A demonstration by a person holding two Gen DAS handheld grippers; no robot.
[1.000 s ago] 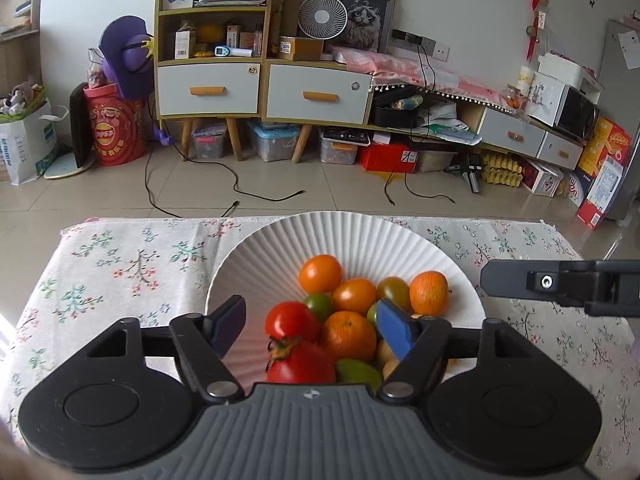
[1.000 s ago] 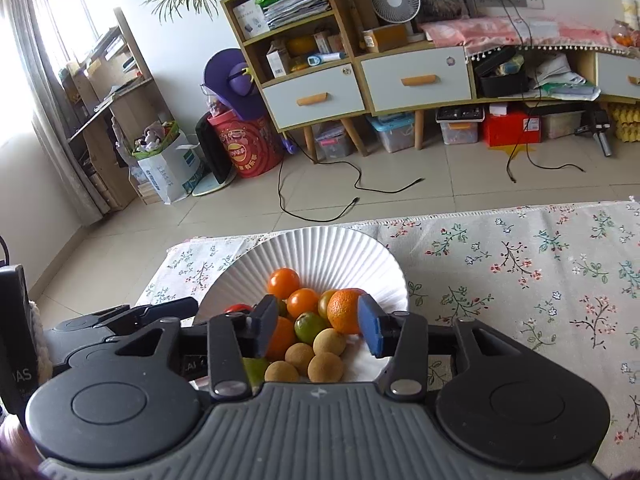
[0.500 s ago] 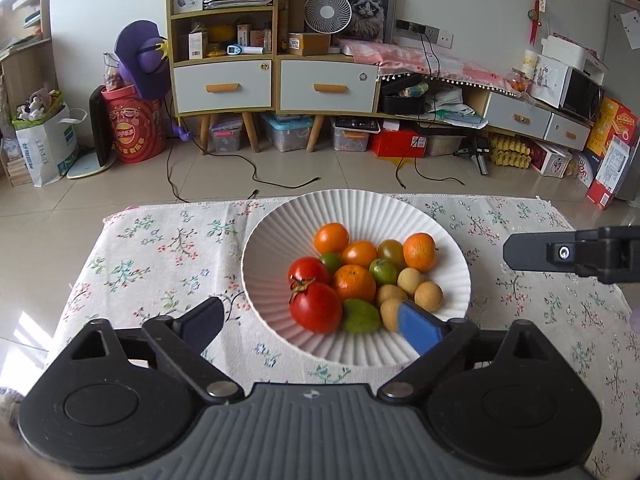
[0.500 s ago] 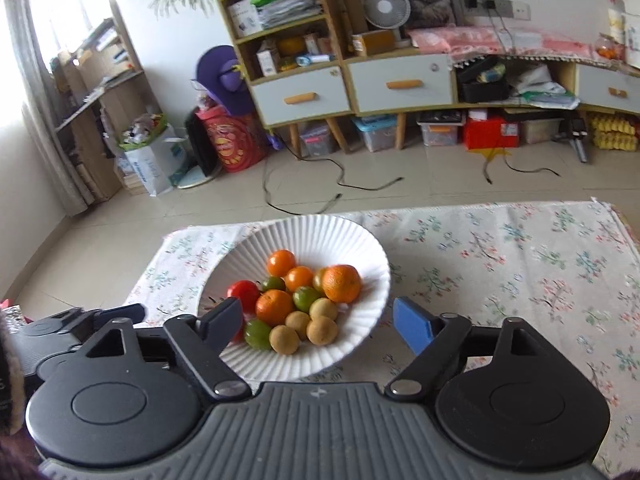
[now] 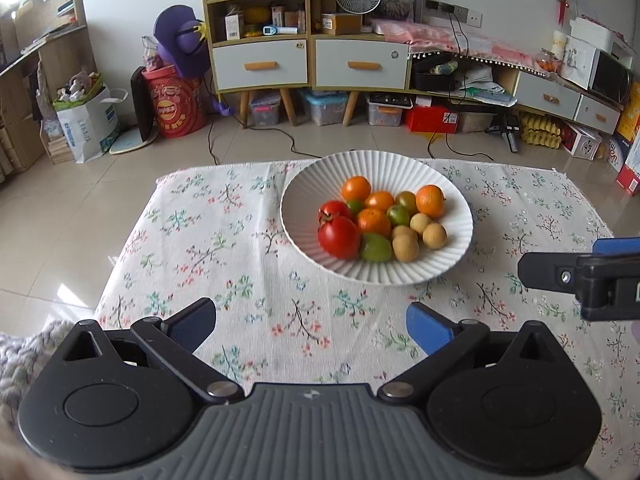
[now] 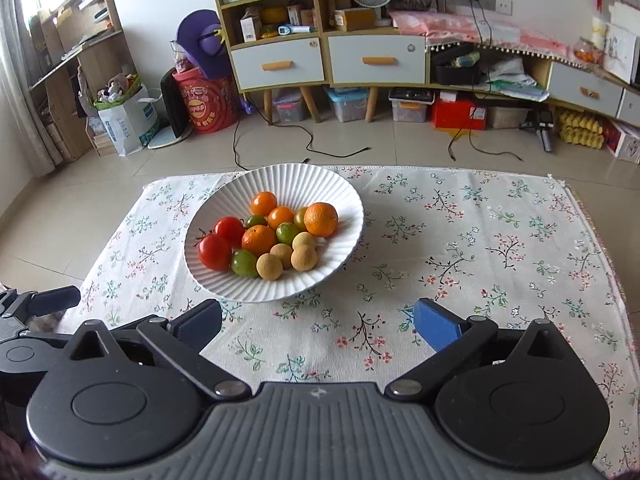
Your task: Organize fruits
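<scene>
On the table: a flowered cloth (image 5: 248,248) covers the top, and a white ribbed bowl (image 5: 304,200) stands on it.
Bowl: it holds all the fruit; no piece lies on the cloth in either view.
Fruit, red: two tomatoes (image 5: 339,237) sit on the bowl's left side, touching each other.
Fruit, orange: the biggest orange (image 6: 321,219) is toward the far right of the heap; another orange (image 6: 258,239) lies in the middle, just beside the tomatoes, and smaller orange ones sit behind it.
Fruit, green: one green fruit (image 5: 375,247) lies at the near edge of the heap, next to the front tomato; other small green ones are tucked between the oranges.
Fruit, tan: four small round tan fruits (image 6: 304,258) cluster on the near right of the heap.
Left gripper (image 5: 311,326): it hangs over bare cloth on the near side of the bowl; its jaws have just been opening and stand spread wide with nothing between them.
Right gripper (image 6: 318,324): also over cloth, near the bowl's front rim but apart from it; its jaws have just been opening and are spread wide, holding nothing.
Behind the table: tiled floor (image 6: 360,152) with loose cables, and a cabinet with drawers (image 5: 260,66) against the wall.
</scene>
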